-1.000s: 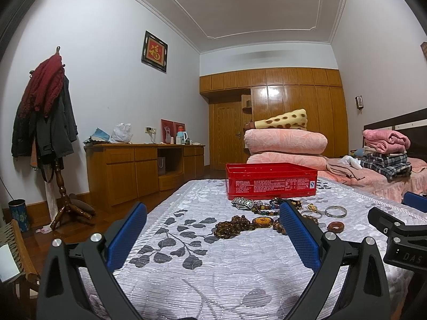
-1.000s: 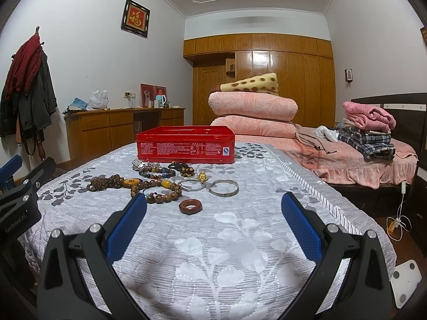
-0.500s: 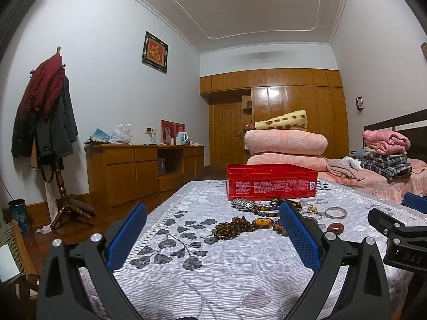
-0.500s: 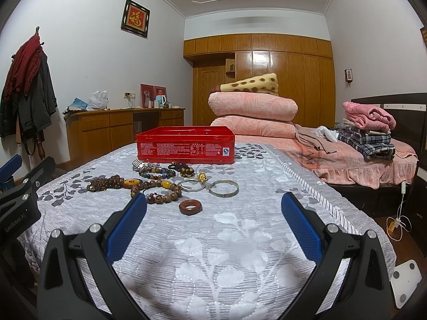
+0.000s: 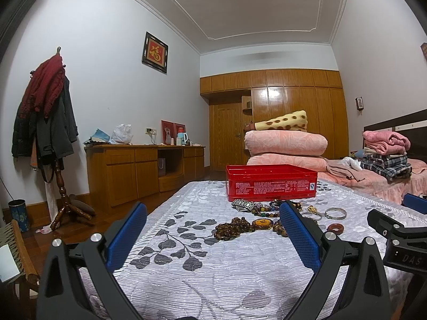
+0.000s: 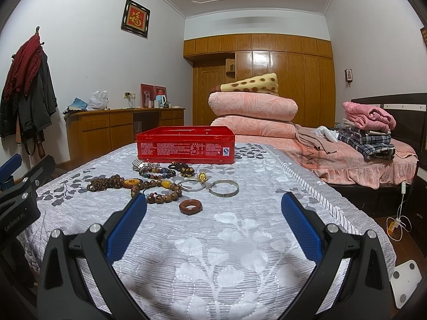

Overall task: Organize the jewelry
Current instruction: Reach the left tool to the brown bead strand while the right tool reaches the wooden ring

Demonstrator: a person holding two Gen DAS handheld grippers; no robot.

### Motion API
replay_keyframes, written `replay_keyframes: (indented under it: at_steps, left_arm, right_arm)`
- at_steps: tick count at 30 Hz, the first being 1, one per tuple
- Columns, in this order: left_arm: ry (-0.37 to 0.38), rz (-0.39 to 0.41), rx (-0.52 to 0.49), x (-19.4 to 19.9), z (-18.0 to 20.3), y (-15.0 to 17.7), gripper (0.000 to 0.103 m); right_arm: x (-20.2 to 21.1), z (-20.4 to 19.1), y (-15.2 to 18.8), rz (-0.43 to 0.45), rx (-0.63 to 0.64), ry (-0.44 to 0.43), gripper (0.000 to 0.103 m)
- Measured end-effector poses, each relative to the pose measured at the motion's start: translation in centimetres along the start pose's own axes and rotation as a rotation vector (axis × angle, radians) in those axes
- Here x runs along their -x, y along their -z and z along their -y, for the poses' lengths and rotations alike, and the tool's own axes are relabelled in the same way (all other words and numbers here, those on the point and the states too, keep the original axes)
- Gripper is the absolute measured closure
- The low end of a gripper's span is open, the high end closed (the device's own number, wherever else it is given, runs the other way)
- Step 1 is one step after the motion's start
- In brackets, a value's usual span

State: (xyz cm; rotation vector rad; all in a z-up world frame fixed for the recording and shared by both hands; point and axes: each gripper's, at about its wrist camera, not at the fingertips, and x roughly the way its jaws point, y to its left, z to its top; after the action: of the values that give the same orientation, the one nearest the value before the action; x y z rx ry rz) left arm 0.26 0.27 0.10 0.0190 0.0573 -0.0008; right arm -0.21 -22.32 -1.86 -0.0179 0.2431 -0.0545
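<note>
Both grippers' fingers (image 6: 125, 229) spread wide, empty; jewelry (image 6: 160, 181) (beads, bangles) lies before red tin (image 6: 185, 148).

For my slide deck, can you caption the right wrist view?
Open right gripper hovers over a quilted bedspread, facing a brown ring, silver bangle, bead bracelets and a red tin.

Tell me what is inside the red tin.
Only the red tin rim and a strip of red inner wall show; both cameras sit too low, so its floor and any contents are hidden. The jewelry lies outside, in front.
</note>
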Motion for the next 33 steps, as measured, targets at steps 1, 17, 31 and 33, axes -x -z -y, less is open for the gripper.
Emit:
replay_keyframes:
  at_steps: [1,17,31,33]
  left_arm:
    - [-0.001,0.000,0.000,0.0,0.0,0.0,0.006]
    - [0.001,-0.012,-0.001,0.2,0.1,0.3,0.006]
    - [0.089,-0.347,0.048,-4.4,-1.6,-0.7,0.006]
    - [0.091,-0.392,0.058,-5.3,-1.7,-0.9,0.006]
  right_arm:
    - [0.0,0.0,0.0,-0.001,0.000,0.000,0.005]
    - [-0.4,0.2,0.1,-0.017,-0.008,-0.005,0.005]
    - [-3.9,1.4,-1.0,-0.245,-0.027,-0.047,0.005]
    - [-4.7,1.5,-1.2,-0.283,-0.028,-0.059,0.005]
